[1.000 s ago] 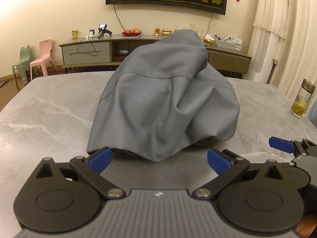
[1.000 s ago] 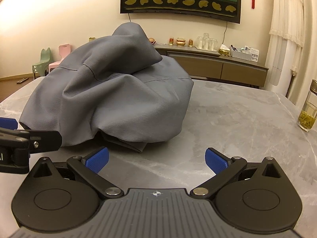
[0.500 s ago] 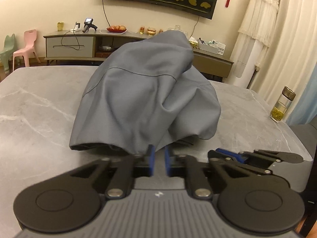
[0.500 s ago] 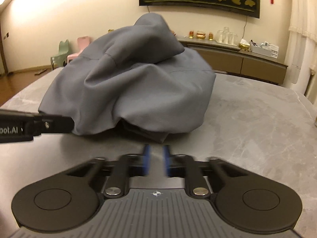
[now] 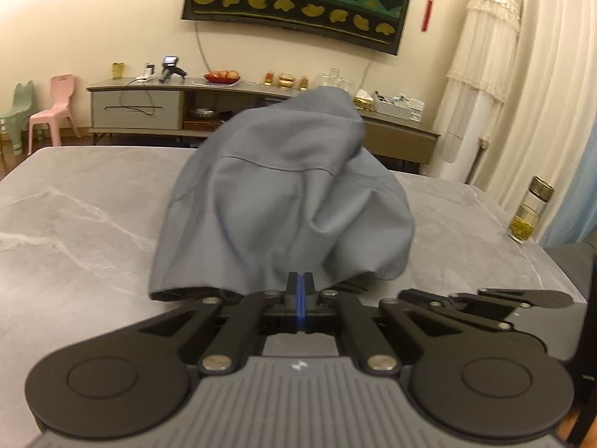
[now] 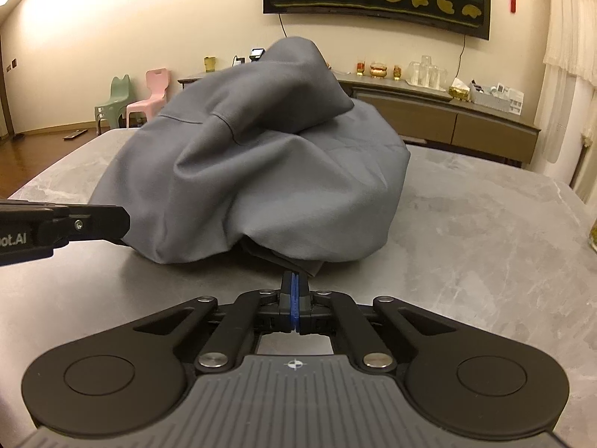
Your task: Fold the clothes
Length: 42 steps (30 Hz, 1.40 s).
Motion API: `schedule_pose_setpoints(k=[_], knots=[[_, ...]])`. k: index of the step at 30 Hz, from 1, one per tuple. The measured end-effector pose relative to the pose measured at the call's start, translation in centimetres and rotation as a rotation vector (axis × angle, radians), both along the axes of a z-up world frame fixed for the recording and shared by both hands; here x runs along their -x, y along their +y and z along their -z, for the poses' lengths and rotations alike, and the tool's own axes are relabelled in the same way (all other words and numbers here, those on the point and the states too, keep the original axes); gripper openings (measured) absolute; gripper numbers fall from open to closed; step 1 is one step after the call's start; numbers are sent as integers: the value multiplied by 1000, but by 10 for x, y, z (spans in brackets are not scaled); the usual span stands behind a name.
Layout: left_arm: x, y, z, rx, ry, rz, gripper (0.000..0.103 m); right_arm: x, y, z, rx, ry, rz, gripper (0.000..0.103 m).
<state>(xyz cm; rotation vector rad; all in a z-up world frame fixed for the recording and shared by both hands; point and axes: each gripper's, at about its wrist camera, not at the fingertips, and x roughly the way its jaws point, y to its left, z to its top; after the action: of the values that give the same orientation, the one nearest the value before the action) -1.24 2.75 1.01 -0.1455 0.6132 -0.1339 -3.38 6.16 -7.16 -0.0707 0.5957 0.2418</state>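
A grey garment point(image 5: 283, 201) point(image 6: 268, 171) lies in a crumpled heap on the grey marble table point(image 5: 74, 224) point(image 6: 485, 224). My left gripper point(image 5: 298, 285) is shut, its blue pads pressed together right at the near hem of the heap. No cloth shows between the pads. My right gripper point(image 6: 294, 283) is also shut, its tips just short of a folded corner at the heap's near edge. In the right wrist view the left gripper point(image 6: 123, 220) reaches in beside the heap's left edge. The right gripper point(image 5: 410, 295) shows at the lower right of the left wrist view.
A glass bottle of green tea point(image 5: 530, 211) stands near the table's right edge. Behind the table is a long sideboard point(image 5: 149, 104) with small items, and a pink chair point(image 5: 52, 108) and a green one stand on the floor at the left.
Both grippers went from wide open to shut. Both have moved in closer to the garment's near edge. The heap has kept its shape.
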Motion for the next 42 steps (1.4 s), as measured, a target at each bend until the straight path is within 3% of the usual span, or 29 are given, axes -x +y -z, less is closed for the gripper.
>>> schedule_pose_setpoints(k=[2,3,4,5,6,7,11,17,19,22,23,24,25,26,27,28,29,31,34,35,36,37,38,42], knots=[[-1,8,-1,3,7,-26,12,4,2,1,18,-8,10,0],[-1,12,-1,-5,7,-43,38,6,3,2,30,-6,14,4],[0,16,-1,-14,5,-55,74,7,4,3,44,-5,19,28],[2,20,-1,-17,-7,-71,88,9,4,5,73,4,20,73],[3,25,-2,-13,-20,-86,101,12,3,6,102,5,31,92],[5,31,-3,-6,-32,-99,102,15,0,4,119,-4,49,102],[-1,50,4,43,-6,-130,103,13,-9,-13,86,16,30,102],[-19,60,32,37,74,-163,103,-46,-30,-24,71,83,-15,102],[-29,61,38,44,93,-163,103,-68,-41,-21,29,63,-7,102],[-63,56,43,60,138,-136,103,-97,-61,1,-124,78,26,102],[-76,53,45,63,152,-124,103,-108,-66,9,-171,98,47,102],[-78,53,34,69,118,-112,96,-120,-66,16,-195,127,51,102],[-77,55,17,76,65,-100,55,-127,-65,19,-215,127,16,94],[-76,57,-1,83,12,-89,30,-133,-66,20,-228,118,-36,60],[-74,58,-18,90,-40,-77,18,-140,-68,20,-228,127,-54,35],[-73,60,-35,96,-93,-65,13,-146,-70,19,-227,134,-71,10],[-71,61,-52,103,-146,-53,12,-150,-77,12,-227,112,-51,1],[-69,65,-87,117,-251,-29,10,-140,-100,-24,-309,-13,-31,0],[-52,73,-138,142,-421,9,10,-82,-128,-118,-433,-299,-131,0],[-32,78,-154,156,-491,24,11,-65,-134,-131,-446,-357,-157,0],[-25,82,-158,154,-502,13,11,-47,-141,-144,-459,-414,-183,0],[-22,84,-156,145,-491,-7,11,-36,-145,-144,-474,-441,-208,0],[-31,86,-142,114,-423,-60,11,-37,-144,-137,-456,-425,-195,0],[-86,97,-30,-26,19,-173,11,-87,-117,-61,-242,-86,-41,0]])
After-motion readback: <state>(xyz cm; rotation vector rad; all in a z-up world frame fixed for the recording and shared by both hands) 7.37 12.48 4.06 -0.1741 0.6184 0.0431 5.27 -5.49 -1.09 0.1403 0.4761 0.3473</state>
